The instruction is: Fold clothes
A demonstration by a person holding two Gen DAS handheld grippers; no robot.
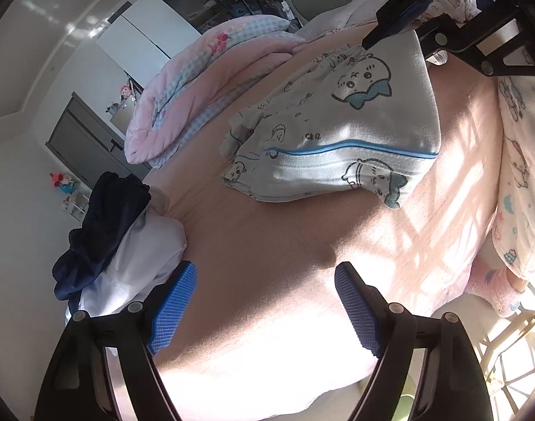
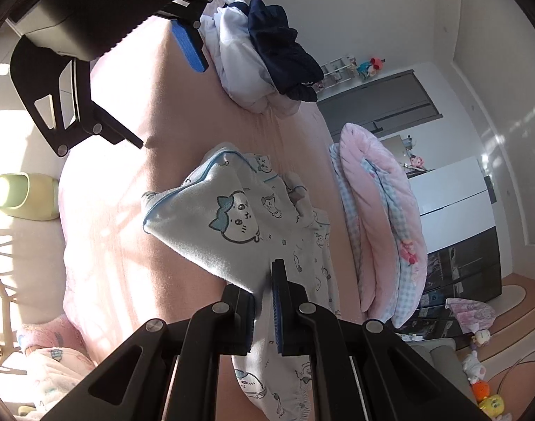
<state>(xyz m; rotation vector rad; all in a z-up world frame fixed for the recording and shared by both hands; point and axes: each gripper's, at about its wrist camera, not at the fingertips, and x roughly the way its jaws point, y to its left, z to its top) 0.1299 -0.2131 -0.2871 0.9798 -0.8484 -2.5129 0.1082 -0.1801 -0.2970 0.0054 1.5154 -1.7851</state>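
Observation:
A white pajama garment with cartoon prints and blue piping lies partly folded on the pink bed sheet. My right gripper is shut on the garment at its near edge, with the fabric running between the blue pads. In the left wrist view the right gripper shows at the garment's far corner. My left gripper hangs open over bare sheet, short of the garment, with nothing between its fingers. From the right wrist view the left gripper sits beyond the garment.
A heap of navy and white clothes lies at the bed's edge, close to my left finger. A folded pink quilt lies along the far side. A person's leg in fleecy pajamas and a pink sock stands by the bed.

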